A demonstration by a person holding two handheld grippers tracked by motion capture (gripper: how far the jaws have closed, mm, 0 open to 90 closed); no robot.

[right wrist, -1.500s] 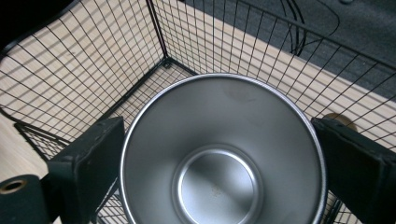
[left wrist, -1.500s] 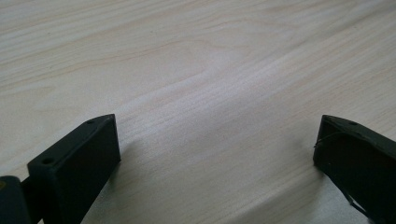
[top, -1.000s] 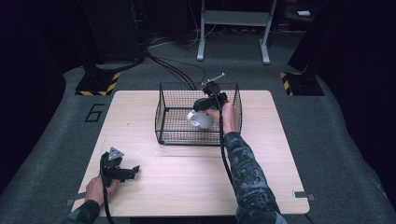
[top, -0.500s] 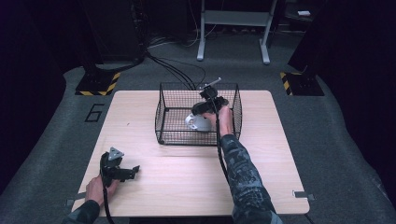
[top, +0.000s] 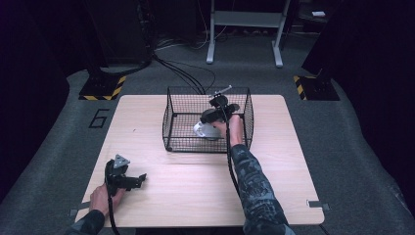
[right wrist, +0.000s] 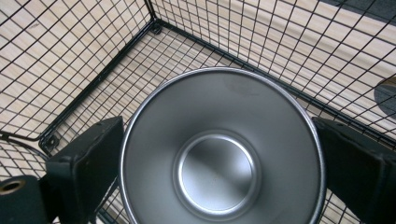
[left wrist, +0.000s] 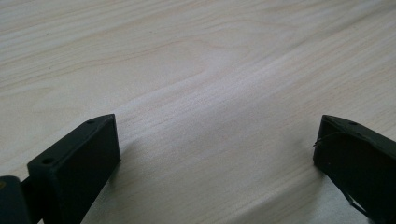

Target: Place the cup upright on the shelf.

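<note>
A smooth, satin-finished metal cup [right wrist: 219, 154] with a brighter polished base sits inside a black wire-mesh basket [top: 178, 122]. The table [top: 288, 147] is pale, matt wood with fine grain. Gripper jaws look like matt black plastic.

I see a dim room with grey carpet [top: 357, 161] all round the light wooden table [top: 293, 161]. A large number 6 [top: 99, 118] is marked on the carpet, well to the left of the fingers in the basket. Beyond those fingers a bundle of black cables [top: 181, 73] runs across the floor toward a dark cabinet [top: 117, 34]. Two black bases edged with yellow-and-black hazard tape sit on the floor, one far left [top: 103, 88] and one far right [top: 315, 87]. Farther back I make out the grey legs of a metal stand [top: 244, 29]. The edges of the room fade into darkness.
</note>
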